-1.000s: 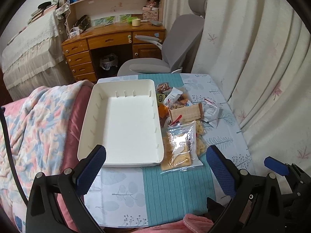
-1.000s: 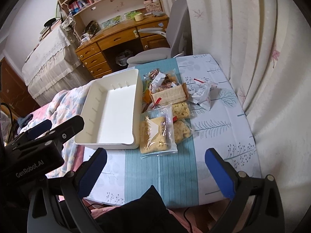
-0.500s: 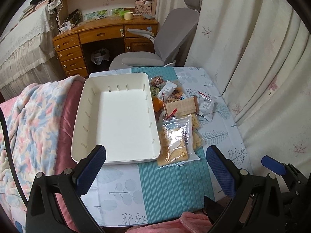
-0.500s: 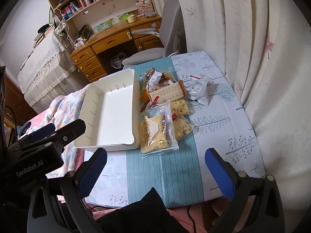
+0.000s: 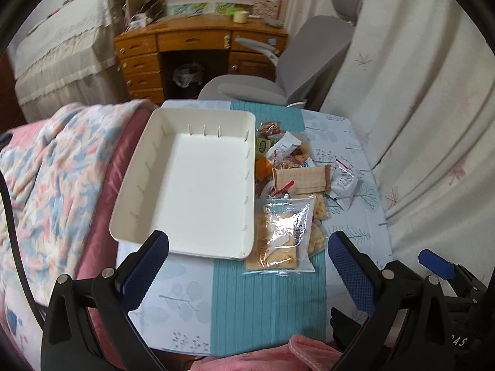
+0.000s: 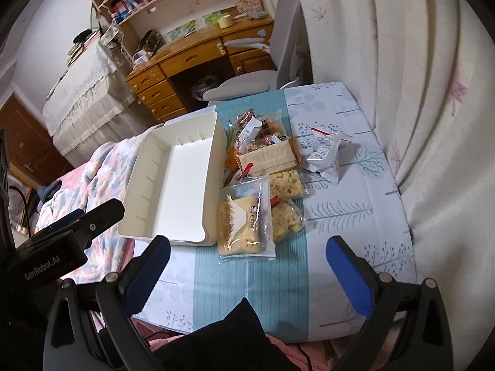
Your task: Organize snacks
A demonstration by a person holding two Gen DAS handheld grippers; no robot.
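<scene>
Both grippers hang above the near edge of the table (image 5: 185, 309); left gripper (image 5: 247, 266) has its jaws spread wide with nothing between them; right gripper (image 6: 247, 262) is just as wide and empty too. White tray (image 5: 145, 167) sits around 11 o'clock in the left wrist view; the snack pile (image 5: 297, 167) lies just beside its right wall, with a clear bag of crackers (image 6: 244, 219) nearest at 12 o'clock and a white wrapper (image 6: 324, 154) at 1 o'clock.
</scene>
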